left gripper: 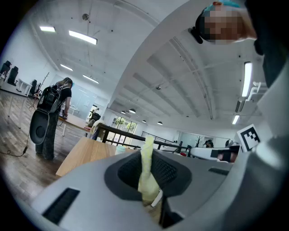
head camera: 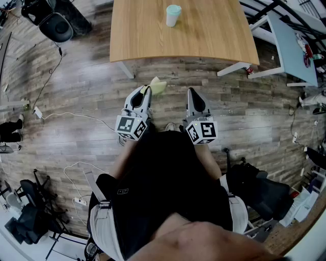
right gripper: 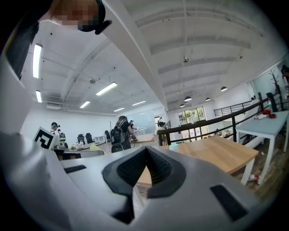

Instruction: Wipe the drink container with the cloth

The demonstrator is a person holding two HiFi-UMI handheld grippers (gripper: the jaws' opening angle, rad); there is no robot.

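Observation:
The drink container (head camera: 173, 15), a white cup with a pale green lid, stands on the wooden table (head camera: 214, 35) far ahead of both grippers. It also shows small in the left gripper view (left gripper: 120, 149) and the right gripper view (right gripper: 174, 147). My left gripper (head camera: 147, 89) is shut on a yellow-green cloth (head camera: 158, 85) that sticks out past its tips; the cloth (left gripper: 146, 173) stands pinched between the jaws. My right gripper (head camera: 192, 92) is shut with nothing in it. Both are held over the floor, short of the table's near edge.
A white table (head camera: 293, 46) stands at the right. Cables (head camera: 76, 116) run over the wood floor on the left, with black bags and gear (head camera: 56, 20) at the upper left. A person with a backpack (left gripper: 52, 113) stands by a far table.

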